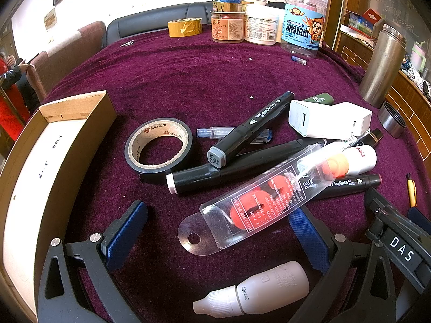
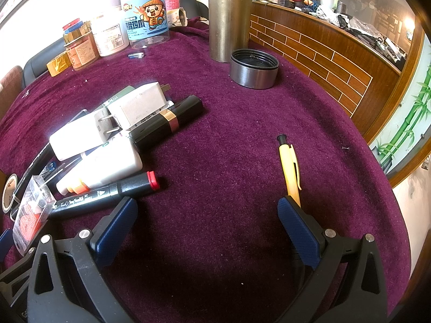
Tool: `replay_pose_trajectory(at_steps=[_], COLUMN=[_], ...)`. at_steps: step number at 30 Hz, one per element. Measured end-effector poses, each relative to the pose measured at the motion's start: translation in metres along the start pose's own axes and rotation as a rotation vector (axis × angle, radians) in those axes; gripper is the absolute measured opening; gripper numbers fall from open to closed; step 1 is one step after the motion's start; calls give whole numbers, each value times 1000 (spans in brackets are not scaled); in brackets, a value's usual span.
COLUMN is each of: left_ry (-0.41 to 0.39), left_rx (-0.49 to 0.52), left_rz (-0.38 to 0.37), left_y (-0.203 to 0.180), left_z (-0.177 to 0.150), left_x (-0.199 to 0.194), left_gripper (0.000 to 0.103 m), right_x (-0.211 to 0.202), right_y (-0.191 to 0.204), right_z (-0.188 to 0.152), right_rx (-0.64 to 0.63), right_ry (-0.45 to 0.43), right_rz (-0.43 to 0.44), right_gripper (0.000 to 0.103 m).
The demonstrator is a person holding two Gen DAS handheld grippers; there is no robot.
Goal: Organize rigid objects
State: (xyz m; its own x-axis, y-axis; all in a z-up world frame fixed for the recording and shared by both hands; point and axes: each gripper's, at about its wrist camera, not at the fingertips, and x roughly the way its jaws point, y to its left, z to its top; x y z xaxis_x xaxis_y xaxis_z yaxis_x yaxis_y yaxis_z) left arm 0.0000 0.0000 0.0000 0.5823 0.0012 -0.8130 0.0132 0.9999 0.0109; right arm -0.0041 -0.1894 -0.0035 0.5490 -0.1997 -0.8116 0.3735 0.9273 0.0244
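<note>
A pile of small items lies on the purple cloth: black markers point(image 1: 250, 126), a white charger point(image 1: 328, 119), a clear blister pack with orange contents point(image 1: 258, 202), a white glue bottle point(image 1: 350, 161) and a tape roll point(image 1: 159, 145). A small white dropper bottle point(image 1: 253, 294) lies nearest. My left gripper point(image 1: 218, 231) is open, its pads either side of the blister pack's near end. A cardboard box point(image 1: 40, 161) stands to the left. My right gripper point(image 2: 207, 226) is open over bare cloth; a yellow pen point(image 2: 289, 172) lies just beyond its right finger, and a red-capped marker point(image 2: 107, 192) by its left.
Jars and a yellow tape roll point(image 1: 185, 27) stand at the table's far edge. A tall metal flask point(image 2: 230, 16) and its lid point(image 2: 253, 68) stand at the right rear. A black lipstick point(image 2: 167, 119) lies beside the pile. A wooden counter point(image 2: 336, 59) borders the right.
</note>
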Motion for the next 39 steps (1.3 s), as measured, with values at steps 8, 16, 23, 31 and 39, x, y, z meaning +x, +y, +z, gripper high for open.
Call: replay_pose_trajectory(at_steps=[8, 16, 23, 31, 39], left_ry=[0, 2, 52, 51, 51], left_rx=[0, 3, 57, 61, 56], left_rz=[0, 0, -38, -34, -37], left_y=[0, 0, 3, 0, 1], left_z=[0, 0, -4, -7, -6], left_x=[0, 0, -6, -7, -7], left_gripper=[102, 102, 102, 102, 102], right_x=[0, -4, -4, -4, -6], right_y=[1, -5, -4, -4, -4], right_z=[0, 2, 1, 0, -1], right_rx=[0, -60, -97, -126, -128], right_ry=[0, 47, 92, 94, 94], right_rz=[0, 71, 82, 94, 92], right_gripper=[103, 103, 103, 103, 103])
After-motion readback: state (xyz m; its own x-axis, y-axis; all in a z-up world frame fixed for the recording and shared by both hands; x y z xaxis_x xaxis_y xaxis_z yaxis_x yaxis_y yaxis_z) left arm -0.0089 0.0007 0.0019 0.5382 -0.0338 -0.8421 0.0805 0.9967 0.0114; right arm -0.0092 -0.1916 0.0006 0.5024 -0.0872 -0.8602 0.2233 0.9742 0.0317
